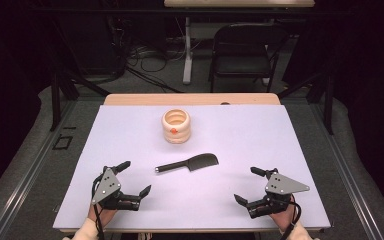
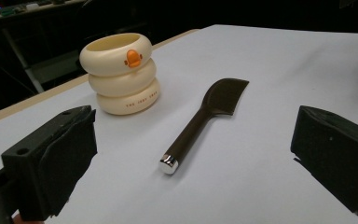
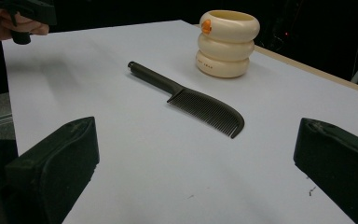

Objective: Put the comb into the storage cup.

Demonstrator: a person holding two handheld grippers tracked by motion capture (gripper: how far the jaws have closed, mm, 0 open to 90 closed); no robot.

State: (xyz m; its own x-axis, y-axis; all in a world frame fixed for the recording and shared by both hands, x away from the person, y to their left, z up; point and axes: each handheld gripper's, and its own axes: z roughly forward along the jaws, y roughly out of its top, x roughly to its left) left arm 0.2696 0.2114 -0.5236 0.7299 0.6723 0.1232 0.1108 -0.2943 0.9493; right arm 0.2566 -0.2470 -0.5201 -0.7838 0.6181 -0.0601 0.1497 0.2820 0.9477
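The comb (image 1: pixel 188 163) lay crosswise before the cup (image 1: pixel 175 126), handle toward the left gripper (image 1: pixel 134 177), apparently nearer; both the left and the right gripper (image 1: pixel 246 186) stood agape, empty.

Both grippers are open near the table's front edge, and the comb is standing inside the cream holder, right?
Not quite. The comb lies flat on the table in front of the cream holder, apart from it, as the high view shows. The left gripper and the right gripper are indeed open near the front edge.
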